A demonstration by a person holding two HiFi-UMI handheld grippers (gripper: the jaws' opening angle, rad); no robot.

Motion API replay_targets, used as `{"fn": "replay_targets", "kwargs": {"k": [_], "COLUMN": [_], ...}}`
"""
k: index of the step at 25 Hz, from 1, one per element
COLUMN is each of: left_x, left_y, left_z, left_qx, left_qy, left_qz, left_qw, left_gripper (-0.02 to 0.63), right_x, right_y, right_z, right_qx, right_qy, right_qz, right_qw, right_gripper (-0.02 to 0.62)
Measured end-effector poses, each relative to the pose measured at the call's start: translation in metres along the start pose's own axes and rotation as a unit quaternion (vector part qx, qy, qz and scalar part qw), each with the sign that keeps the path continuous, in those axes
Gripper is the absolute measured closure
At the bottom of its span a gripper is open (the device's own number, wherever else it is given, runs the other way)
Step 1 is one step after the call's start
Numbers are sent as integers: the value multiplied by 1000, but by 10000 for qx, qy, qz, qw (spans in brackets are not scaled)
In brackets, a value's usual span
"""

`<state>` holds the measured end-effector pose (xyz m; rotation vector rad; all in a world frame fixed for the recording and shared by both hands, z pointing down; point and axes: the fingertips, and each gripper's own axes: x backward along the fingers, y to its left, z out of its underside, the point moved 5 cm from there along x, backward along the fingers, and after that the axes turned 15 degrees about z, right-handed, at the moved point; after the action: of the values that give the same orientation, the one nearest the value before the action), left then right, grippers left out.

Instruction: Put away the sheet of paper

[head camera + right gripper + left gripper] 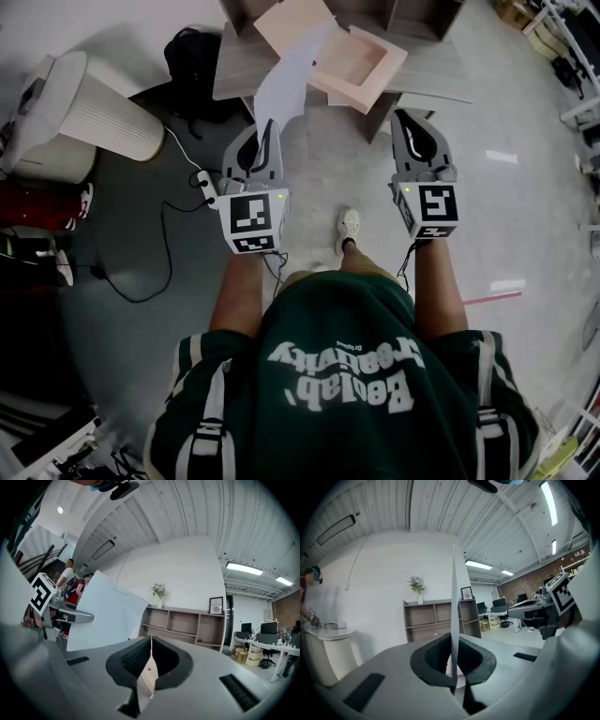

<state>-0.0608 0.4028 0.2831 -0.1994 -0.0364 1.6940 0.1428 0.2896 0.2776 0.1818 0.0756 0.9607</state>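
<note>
The white sheet of paper (287,82) stands up from my left gripper (265,133), which is shut on its lower edge. In the left gripper view the sheet (453,611) shows edge-on, pinched between the black pads of the left gripper (453,644). My right gripper (413,122) hangs level beside it, shut, with nothing held. In its own view the right gripper (151,643) has its pads together, and the paper (105,616) shows off to the left. A pink tray (366,66) rests on the low shelf unit (436,80) just beyond both grippers.
A white ribbed cylinder (98,114) stands at the left with a black bag (192,52) behind it. Cables (159,253) trail over the floor. The open wooden shelf (187,625) carries a small plant (158,592). A person (309,595) stands far left.
</note>
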Motion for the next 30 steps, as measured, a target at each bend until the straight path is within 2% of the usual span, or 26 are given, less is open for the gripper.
{"fn": "replay_targets", "kwargs": {"k": [15,20,30], "left_x": [-144,-169,-192], "left_y": [23,24,11], "left_z": [-16,-16,-24], "left_qx": [-20,-3,-182], "left_qy": [200,219,260], "left_qz": [-275,-423,-365], "left_qw": [9994,9989,9988], "left_gripper": [588,588,588], "right_x": [-140,-166,-170], "right_y": [-69,-87,-102], "right_z": [15,19,17], "right_qx": [-31,-52,-77], "right_qy": [-31,-129,-256], "right_qz": [-468,-558,-607], "right_qw": [9989,9983,9978], "right_gripper": [560,560,560]}}
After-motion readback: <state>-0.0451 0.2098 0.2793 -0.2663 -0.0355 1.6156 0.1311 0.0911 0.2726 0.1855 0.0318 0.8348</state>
